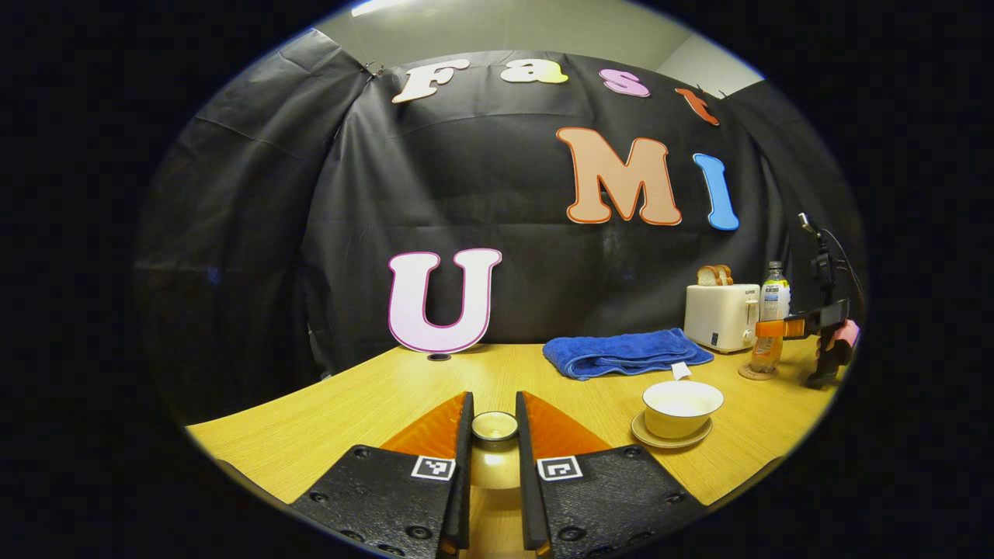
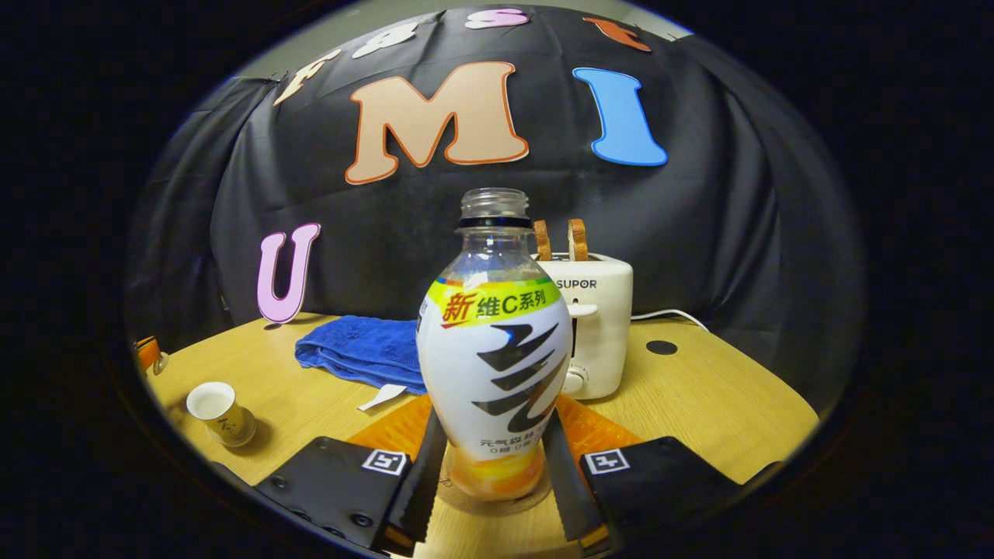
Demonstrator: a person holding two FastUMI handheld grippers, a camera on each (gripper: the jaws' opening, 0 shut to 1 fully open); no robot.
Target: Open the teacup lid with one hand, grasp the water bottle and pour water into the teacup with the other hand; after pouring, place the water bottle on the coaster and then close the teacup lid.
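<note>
Cream cup (image 1: 682, 407) on a cream saucer (image 1: 669, 439), lower right of the left gripper view; blue towel (image 1: 625, 353); white toaster (image 1: 721, 316); bottle (image 2: 495, 365) with white label, black strokes, yellow-green band, orange liquid; pale wood table (image 1: 373, 404).

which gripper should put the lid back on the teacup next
Left. The left hand-held gripper already pinches the small round teacup lid, with the open white teacup close by. The right hand-held gripper flanks the clear plastic water bottle on its round coaster.
</note>
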